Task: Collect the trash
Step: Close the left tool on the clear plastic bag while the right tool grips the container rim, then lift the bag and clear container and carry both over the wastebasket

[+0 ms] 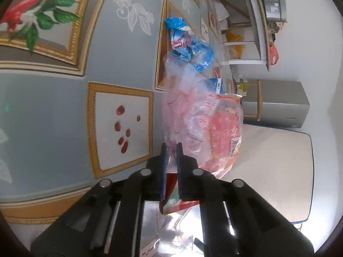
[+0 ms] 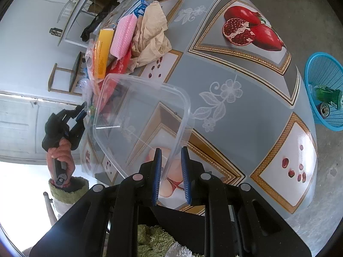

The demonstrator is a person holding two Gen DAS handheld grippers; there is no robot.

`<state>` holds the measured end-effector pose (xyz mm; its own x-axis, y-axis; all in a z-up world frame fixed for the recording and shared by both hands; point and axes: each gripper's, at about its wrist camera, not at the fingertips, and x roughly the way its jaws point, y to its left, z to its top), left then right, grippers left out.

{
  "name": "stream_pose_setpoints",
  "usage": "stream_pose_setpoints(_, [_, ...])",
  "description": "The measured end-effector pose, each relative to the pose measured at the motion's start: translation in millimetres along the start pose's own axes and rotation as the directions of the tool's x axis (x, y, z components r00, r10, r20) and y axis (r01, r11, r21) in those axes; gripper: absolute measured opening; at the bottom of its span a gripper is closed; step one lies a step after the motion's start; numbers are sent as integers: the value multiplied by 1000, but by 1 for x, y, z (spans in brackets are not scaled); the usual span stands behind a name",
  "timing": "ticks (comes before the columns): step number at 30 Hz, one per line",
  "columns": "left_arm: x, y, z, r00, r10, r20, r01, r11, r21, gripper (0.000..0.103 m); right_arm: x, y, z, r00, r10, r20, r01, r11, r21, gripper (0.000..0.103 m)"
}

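Left gripper (image 1: pixel 170 147) has its jaws clenched on the thin edge of a clear plastic bag (image 1: pixel 193 111); the film is pinched between the blue pads. The bag stretches straight ahead of the jaws, stuffed with pink and red wrappers, and a crumpled blue wrapper (image 1: pixel 188 45) sits at its far end. A red scrap of packaging shows just behind the jaws, under the gripper body.

Right gripper (image 2: pixel 171 153) has its jaws grasping the near wall of a clear plastic container (image 2: pixel 141 111); the rim runs up between the pads and the tub tilts away ahead of them, open side facing the camera. It appears empty.

Beyond the container, ahead and left of the right jaws, lies a trash pile on the table (image 2: pixel 246 111): crumpled brown paper (image 2: pixel 152 36), a pink sponge cloth (image 2: pixel 124 34), a yellow box (image 2: pixel 104 53), and a red packet beside it. The left gripper (image 2: pixel 82 112) shows in the right wrist view too, far left of the right jaws, held by a hand (image 2: pixel 61 156) with a green fuzzy sleeve. A blue basket (image 2: pixel 325 98) stands on the floor, well to the right of the jaws, with a green item inside.
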<state>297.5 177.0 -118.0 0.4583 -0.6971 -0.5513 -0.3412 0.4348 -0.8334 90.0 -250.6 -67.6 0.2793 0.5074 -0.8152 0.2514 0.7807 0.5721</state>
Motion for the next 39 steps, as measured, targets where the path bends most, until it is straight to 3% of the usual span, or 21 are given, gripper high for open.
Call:
stream_pose_setpoints(5, [-26,0,-12,998,4,65,-7,999,45,2,1,1,0,1000,-1,-1,1,1000,4,19])
stream_pose_setpoints(15, [-89,-7,-53,976,-16,215,-23,984,178,1,2,8,-4,1000,-27,3,27,1000,-14,19])
stream_pose_setpoints(28, [-105,-14,-113,970,-59,235,-16,952,305,1,2,3,-4,1000,-14,14,13,999,42,18])
stream_pose_setpoints(39, [-103,-12,-132,970,-84,229,0,938,346,1,-10,15,-5,997,-46,64,43,998,41,5])
